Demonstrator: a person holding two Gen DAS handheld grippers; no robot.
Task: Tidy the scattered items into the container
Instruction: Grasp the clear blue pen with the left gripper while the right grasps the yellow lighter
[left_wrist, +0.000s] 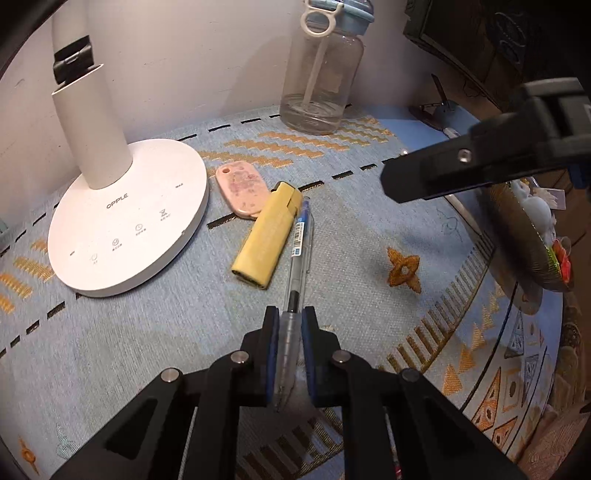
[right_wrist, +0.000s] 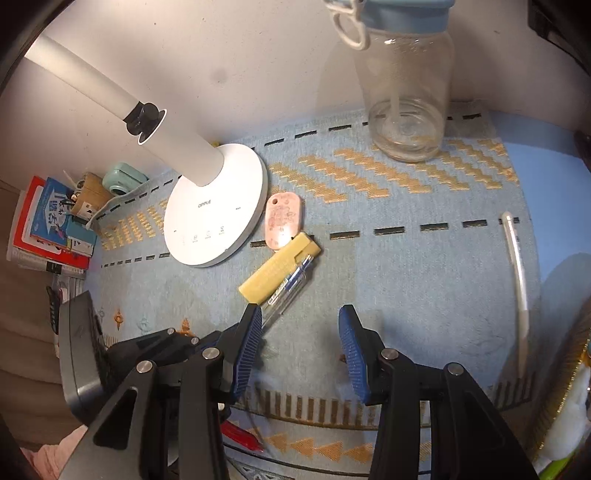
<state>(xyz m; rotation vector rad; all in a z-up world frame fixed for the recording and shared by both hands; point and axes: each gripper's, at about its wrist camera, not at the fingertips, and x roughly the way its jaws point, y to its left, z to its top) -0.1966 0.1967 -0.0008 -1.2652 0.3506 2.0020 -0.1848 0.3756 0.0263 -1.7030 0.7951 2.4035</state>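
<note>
Two grippers appear: the left gripper has its blue pads pinched on the grip end of a clear pen, which lies flat on the cloth with its barrel running toward 12 o'clock; the right gripper stands spread and empty above bare cloth. Just beside the pen, at its 11 o'clock, lies a yellow lighter, its long edge touching or nearly touching the barrel. Risk one: the hold sits at the pen's very end, so on lifting the long free barrel may swing down or twist out of the pads. Risk two: a dragged rather than lifted pen may push the lighter, and through it the pink tag beyond. Risk three: the right gripper's finger hangs over the path at 2 o'clock, toward the dark woven basket, probably the container, so the two tools may collide. The surface is a pale blue woven cloth with orange motifs. Farther off stand a white lamp base at 10 o'clock and a clear bottle at 12 o'clock, against a plain white wall
</note>
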